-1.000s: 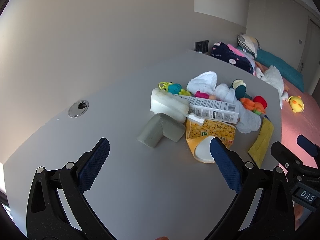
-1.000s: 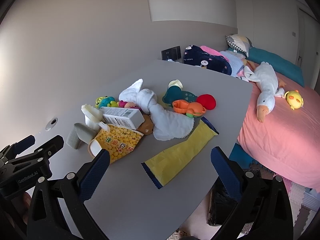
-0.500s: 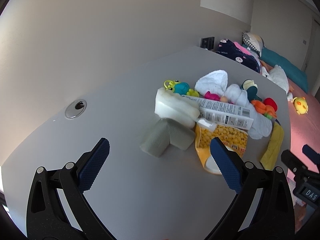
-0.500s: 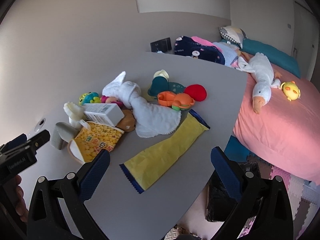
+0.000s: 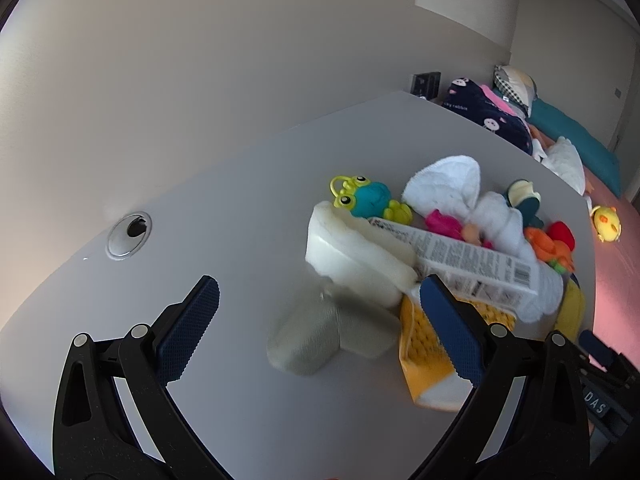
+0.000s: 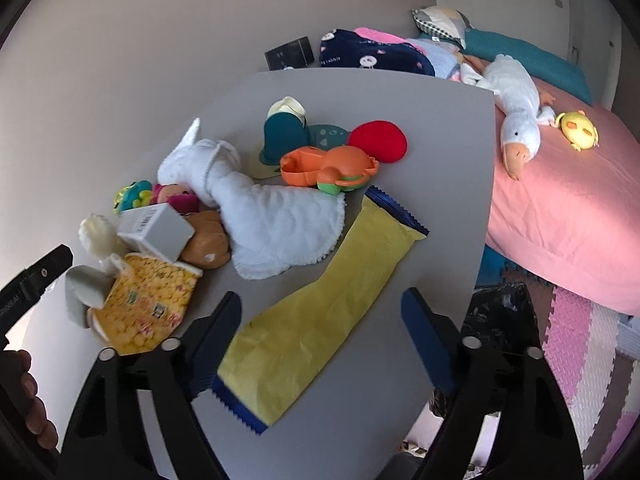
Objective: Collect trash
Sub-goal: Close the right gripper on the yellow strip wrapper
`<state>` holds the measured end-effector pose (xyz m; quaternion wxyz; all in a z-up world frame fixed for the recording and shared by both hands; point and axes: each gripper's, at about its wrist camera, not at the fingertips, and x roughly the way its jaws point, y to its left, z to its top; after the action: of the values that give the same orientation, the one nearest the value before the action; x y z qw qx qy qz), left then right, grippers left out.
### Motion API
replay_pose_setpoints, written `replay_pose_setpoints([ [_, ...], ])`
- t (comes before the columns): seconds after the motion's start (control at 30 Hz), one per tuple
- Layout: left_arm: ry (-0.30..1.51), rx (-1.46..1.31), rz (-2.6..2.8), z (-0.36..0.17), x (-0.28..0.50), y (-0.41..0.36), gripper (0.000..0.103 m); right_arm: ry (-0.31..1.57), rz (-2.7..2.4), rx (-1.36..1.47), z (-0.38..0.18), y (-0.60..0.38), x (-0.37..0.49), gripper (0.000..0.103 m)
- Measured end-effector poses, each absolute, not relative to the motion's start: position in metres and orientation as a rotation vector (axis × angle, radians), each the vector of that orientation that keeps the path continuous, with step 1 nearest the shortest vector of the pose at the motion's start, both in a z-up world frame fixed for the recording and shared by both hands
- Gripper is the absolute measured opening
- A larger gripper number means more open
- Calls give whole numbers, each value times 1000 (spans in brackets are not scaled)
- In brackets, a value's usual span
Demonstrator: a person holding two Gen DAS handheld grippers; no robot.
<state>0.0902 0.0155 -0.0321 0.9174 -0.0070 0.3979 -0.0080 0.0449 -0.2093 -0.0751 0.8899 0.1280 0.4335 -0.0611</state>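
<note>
On the grey table (image 5: 224, 224) lies a pile of trash and toys. In the left wrist view a grey foam corner piece (image 5: 332, 336) sits between the fingers of my left gripper (image 5: 320, 304), which is open and holds nothing. Behind the foam are a white foam block (image 5: 352, 256), a white printed carton (image 5: 472, 260) and a yellow corn snack cup (image 5: 424, 356). In the right wrist view a flat yellow wrapper (image 6: 332, 292) with blue ends lies between the fingers of my right gripper (image 6: 320, 316). Its jaws are closing, but the pads do not press on the wrapper.
Toys and a white towel (image 6: 276, 220) are mixed into the pile: a frog (image 5: 368, 196), an orange turtle (image 6: 328, 164), a red disc (image 6: 380, 140). A black bag (image 6: 500, 308) sits on the floor by the table's right edge. A pink bed (image 6: 568, 208) with plush toys lies beyond. A cable grommet (image 5: 130, 234) is at left.
Both grippers have come closer and lower toward the pile. The right gripper's jaws have narrowed and now straddle the yellow wrapper's near end. The left gripper's jaws stay wide.
</note>
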Motion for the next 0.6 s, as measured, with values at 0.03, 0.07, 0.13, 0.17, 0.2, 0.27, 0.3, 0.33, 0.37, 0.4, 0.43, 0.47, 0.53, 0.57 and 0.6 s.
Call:
replay_pose_setpoints([
  [0.03, 826, -22, -16, -34, 95, 16, 97, 895, -136, 253, -75, -209, 47, 74],
  [0.07, 836, -31, -16, -36, 100, 17, 97, 893, -139, 244, -76, -208, 50, 72],
  [0.13, 853, -48, -18, -40, 109, 17, 97, 890, -144, 231, -76, -208, 53, 63],
  [0.17, 866, -63, -22, -43, 115, 18, 97, 888, -148, 222, -76, -208, 54, 60],
  [0.2, 872, -72, -26, -44, 119, 19, 97, 885, -152, 209, -76, -207, 55, 56],
  [0.27, 878, -85, -32, -46, 127, 19, 97, 881, -156, 198, -77, -208, 56, 48],
  [0.3, 878, -86, -31, -46, 129, 19, 97, 877, -159, 195, -77, -209, 57, 43],
  [0.33, 877, -88, -30, -47, 132, 19, 97, 874, -160, 197, -77, -211, 57, 37],
  [0.37, 875, -91, -29, -47, 134, 19, 97, 873, -160, 200, -77, -212, 56, 35],
  [0.4, 874, -92, -27, -47, 136, 20, 97, 871, -156, 207, -77, -215, 56, 32],
  [0.43, 874, -93, -24, -47, 137, 21, 96, 871, -154, 210, -76, -216, 56, 30],
  [0.47, 875, -98, -23, -48, 139, 22, 95, 871, -152, 210, -76, -217, 56, 30],
  [0.53, 890, -130, -31, -52, 143, 26, 83, 870, -146, 212, -76, -219, 56, 27],
  [0.57, 910, -164, -42, -55, 146, 30, 79, 870, -144, 214, -76, -219, 57, 27],
  [0.6, 922, -194, -52, -58, 148, 32, 68, 871, -140, 213, -76, -219, 56, 26],
])
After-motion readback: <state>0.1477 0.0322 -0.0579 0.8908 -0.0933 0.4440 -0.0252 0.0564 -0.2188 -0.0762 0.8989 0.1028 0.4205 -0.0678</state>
